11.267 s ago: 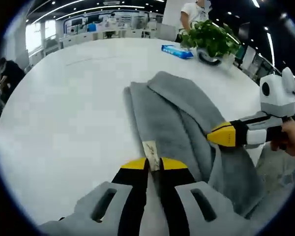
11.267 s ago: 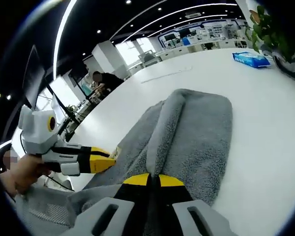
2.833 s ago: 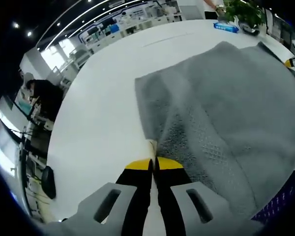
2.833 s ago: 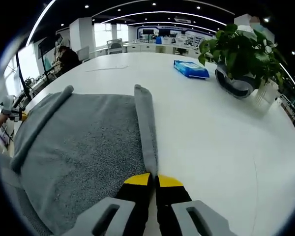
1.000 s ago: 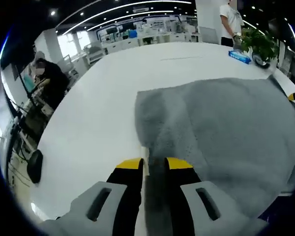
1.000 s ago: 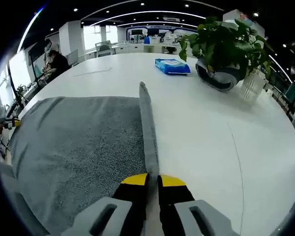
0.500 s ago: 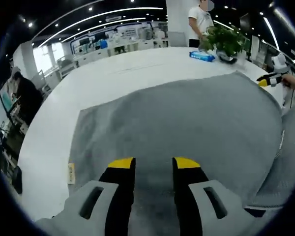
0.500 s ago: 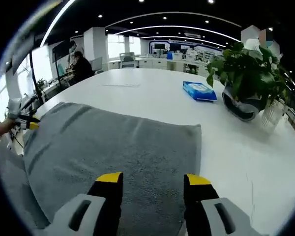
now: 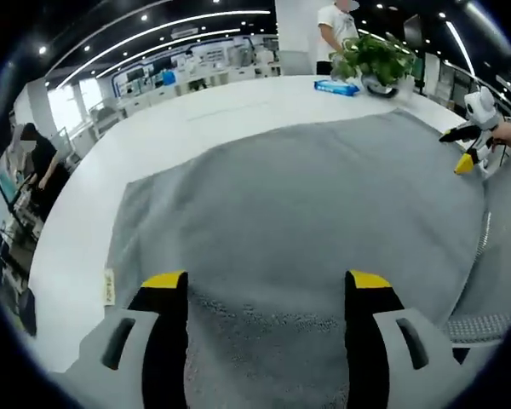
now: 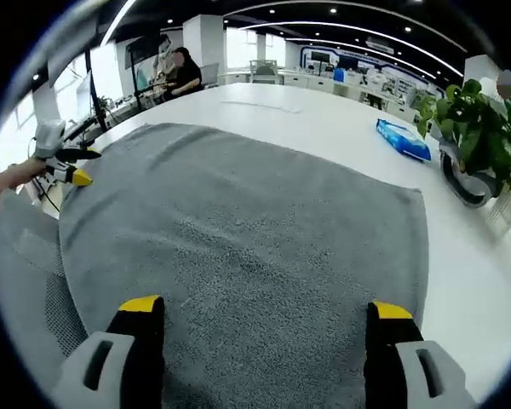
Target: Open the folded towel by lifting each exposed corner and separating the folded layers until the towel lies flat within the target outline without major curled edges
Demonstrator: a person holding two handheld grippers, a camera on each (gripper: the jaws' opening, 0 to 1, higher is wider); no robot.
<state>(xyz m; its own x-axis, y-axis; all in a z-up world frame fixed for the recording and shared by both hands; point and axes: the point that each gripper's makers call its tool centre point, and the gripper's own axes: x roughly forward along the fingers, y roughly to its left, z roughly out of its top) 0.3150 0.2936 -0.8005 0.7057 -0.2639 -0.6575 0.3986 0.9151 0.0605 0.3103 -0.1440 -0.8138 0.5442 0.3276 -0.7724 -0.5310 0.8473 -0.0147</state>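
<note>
The grey towel (image 9: 298,196) lies spread open and flat on the white table (image 9: 153,145), its near edge hanging over the table's front. A small tan label (image 9: 109,285) sits at its near left corner. My left gripper (image 9: 260,281) is open above the towel's near edge, nothing between its yellow-tipped fingers (image 9: 163,280). In the right gripper view the same towel (image 10: 255,230) stretches away, and my right gripper (image 10: 264,308) is open over it, holding nothing. The right gripper (image 9: 467,158) shows at the far right of the left gripper view; the left gripper (image 10: 68,170) shows at the left of the right gripper view.
A potted plant (image 10: 485,136) and a blue packet (image 10: 403,139) stand on the table beyond the towel. A person (image 9: 336,21) stands at the far side, another (image 10: 183,72) sits at the left. A mesh chair back (image 10: 34,281) lies below the front edge.
Both grippers have let go of the towel's corners and opened wide. The rolled edges have dropped, and the towel now lies flat; both cameras have drawn back over its near edge.
</note>
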